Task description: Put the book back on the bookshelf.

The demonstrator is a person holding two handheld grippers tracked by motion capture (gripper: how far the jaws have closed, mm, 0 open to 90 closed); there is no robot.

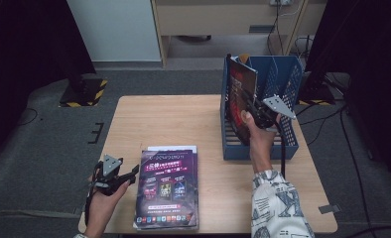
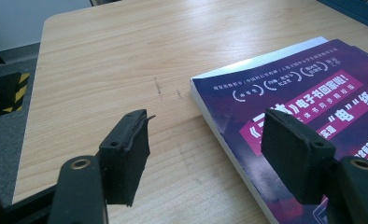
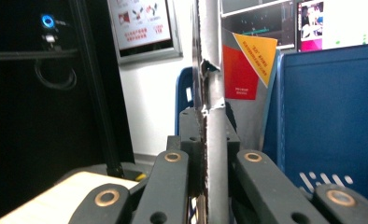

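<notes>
Room: grey carpet all round, a pale cabinet beyond the far edge, black stands in the corners.
Table (image 1: 173, 119): light wood, my working surface; its left half is bare.
Blue rack (image 1: 283, 84): a slotted plastic file holder standing on the far right part of the table, dividers running away from me.
Magazine stack (image 1: 167, 188): purple-covered, lying flat near my edge, left of centre; white pages of a lower issue peek out at the top.
Held magazine (image 1: 240, 99): upright on its edge in the leftmost slot of the rack, dark cover turned to the left.
Right arm: my patterned sleeve comes up from the bottom edge, forearm stretched forward to the rack, wrist bent up.
Right tongs (image 1: 248, 105): clenched on the held magazine; in the right gripper view the spine runs straight up between my pads (image 3: 191, 135).
Left arm: short reach, hand resting low at the near left corner.
Left tongs (image 1: 133, 173): released, jaws apart with nothing between them, hanging just left of the stack's edge.
</notes>
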